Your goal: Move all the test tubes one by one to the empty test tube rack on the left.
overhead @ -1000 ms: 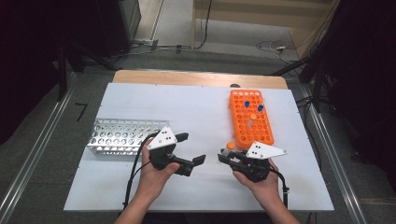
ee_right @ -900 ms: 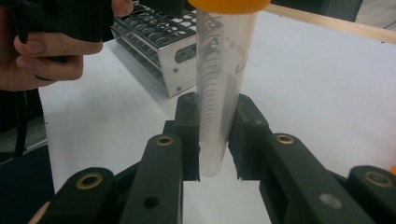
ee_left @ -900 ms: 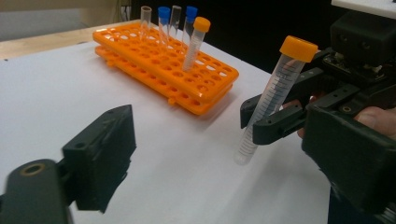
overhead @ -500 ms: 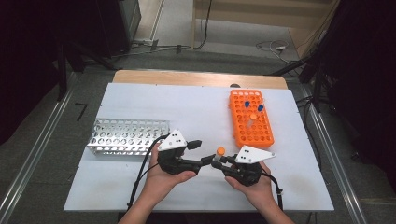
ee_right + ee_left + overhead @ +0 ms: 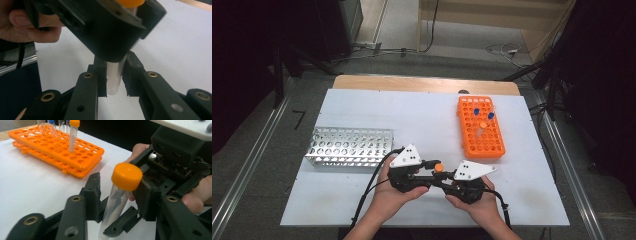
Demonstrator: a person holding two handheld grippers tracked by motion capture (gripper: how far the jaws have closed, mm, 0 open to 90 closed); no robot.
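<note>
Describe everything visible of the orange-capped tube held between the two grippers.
The tube is a clear plastic cylinder with printed graduation marks, a rounded bottom and a ribbed orange screw cap. It looks empty and stands roughly upright, slightly tilted, above the white table. The right gripper clamps its lower end. The left gripper has just been closing around its upper body below the cap; whether its fingers press it yet is unclear.

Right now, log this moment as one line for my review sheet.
phase: tube handover | right gripper: shut on orange-capped tube | left gripper: jaws just closing around the tube, grip unclear | orange rack: far right | metal rack: left
</note>
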